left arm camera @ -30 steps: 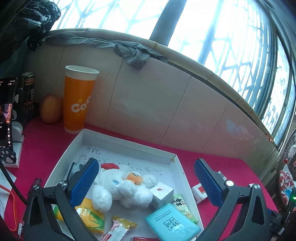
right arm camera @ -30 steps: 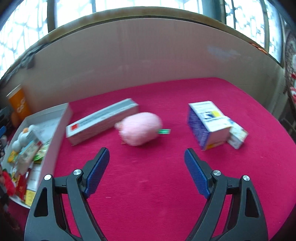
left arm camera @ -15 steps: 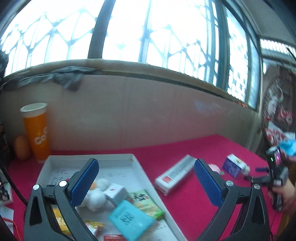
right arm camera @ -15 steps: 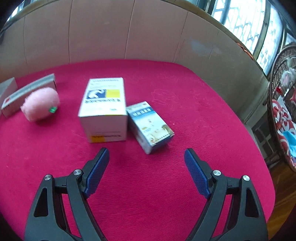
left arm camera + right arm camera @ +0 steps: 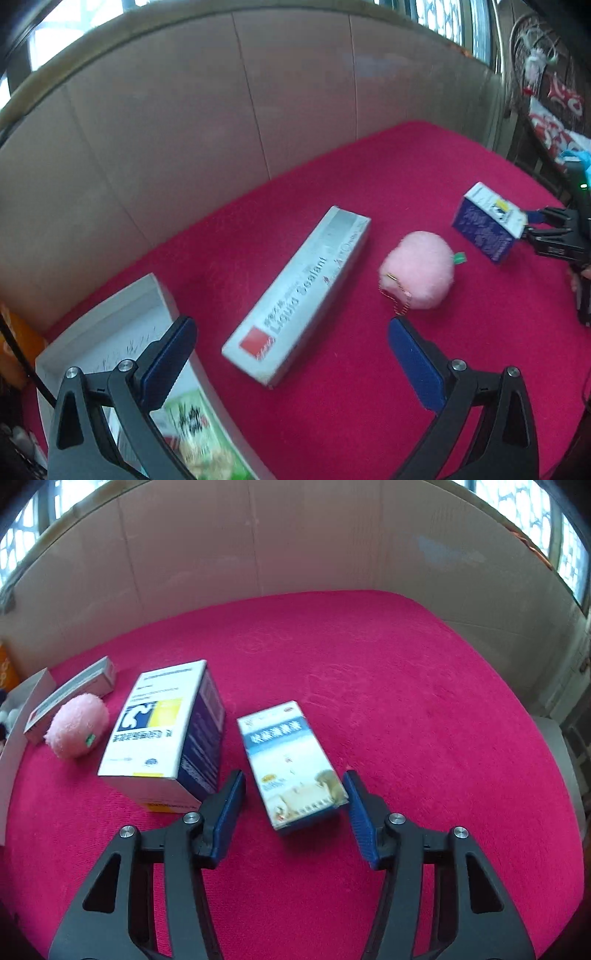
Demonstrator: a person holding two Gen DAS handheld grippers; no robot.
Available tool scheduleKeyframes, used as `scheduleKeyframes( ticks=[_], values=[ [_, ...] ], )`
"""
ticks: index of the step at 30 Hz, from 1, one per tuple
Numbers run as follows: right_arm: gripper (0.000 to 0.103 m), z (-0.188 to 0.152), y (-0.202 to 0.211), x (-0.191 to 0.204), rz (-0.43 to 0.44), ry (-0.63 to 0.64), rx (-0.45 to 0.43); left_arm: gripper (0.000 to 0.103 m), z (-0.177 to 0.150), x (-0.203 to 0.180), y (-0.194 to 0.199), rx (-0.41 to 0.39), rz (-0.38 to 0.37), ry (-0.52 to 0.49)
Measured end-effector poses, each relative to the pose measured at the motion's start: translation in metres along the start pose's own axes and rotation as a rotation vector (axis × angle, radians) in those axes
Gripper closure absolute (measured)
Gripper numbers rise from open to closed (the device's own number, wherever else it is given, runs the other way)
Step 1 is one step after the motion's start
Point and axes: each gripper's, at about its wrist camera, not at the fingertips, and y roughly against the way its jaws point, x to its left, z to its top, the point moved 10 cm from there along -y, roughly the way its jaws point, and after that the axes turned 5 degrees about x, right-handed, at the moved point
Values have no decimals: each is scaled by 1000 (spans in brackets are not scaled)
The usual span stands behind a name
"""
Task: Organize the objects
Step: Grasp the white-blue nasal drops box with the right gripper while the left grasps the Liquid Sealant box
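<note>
In the right wrist view my right gripper [image 5: 295, 812] straddles the near end of a small blue-and-white box [image 5: 291, 764] lying on the red cloth. Its jaws are closing, with a slim gap still beside the left pad. A larger white-and-purple box [image 5: 162, 731] stands just left of it, then a pink plush ball [image 5: 77, 727] and a long grey sealant box [image 5: 70, 698]. My left gripper [image 5: 291, 365] hangs open above the near end of the sealant box [image 5: 303, 295], holding nothing. The plush ball [image 5: 417, 269] lies to its right.
A white tray [image 5: 110, 332] with a green snack packet [image 5: 199, 439] sits at the left, beside an orange cup [image 5: 14, 350]. A tiled wall backs the red table. The table's right edge drops off toward a wicker chair. My right gripper [image 5: 539, 224] shows behind the white-and-purple box [image 5: 487, 221].
The left gripper swung right from over the tray to the sealant box and plush ball. The right gripper moved in over the small blue box and its jaws narrowed.
</note>
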Motion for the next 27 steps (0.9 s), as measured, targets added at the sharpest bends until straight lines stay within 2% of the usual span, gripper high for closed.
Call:
scheduleKeyframes(
  ticks=[6,10,12,13,14,17,18,19,23,27],
  values=[
    [48,5,-6,11,55,38,10,0,13,-3,-55,178,38,-47],
    [50,0,-6,9,65,48,10,0,6,-20,-74,232,59,-105],
    [66,-1,-6,10,54,49,5,4,5,-26,-71,210,74,-111],
    [66,-3,-4,11,53,52,4,10,3,-28,-69,209,67,-108],
    [66,-1,-7,14,55,54,3,13,1,-30,-67,208,58,-94],
    [66,-3,-4,19,51,57,4,25,-5,-34,-58,189,85,-97],
    [66,-4,-4,19,47,59,4,36,-8,-38,-54,177,92,-103],
    [66,-4,-3,21,39,64,4,42,-10,-40,-51,167,96,-103],
    [67,-6,-4,24,-2,85,6,50,-26,-55,-34,112,111,-107],
    [67,-7,-3,22,-20,75,5,59,-40,-68,1,25,39,17]
  ],
)
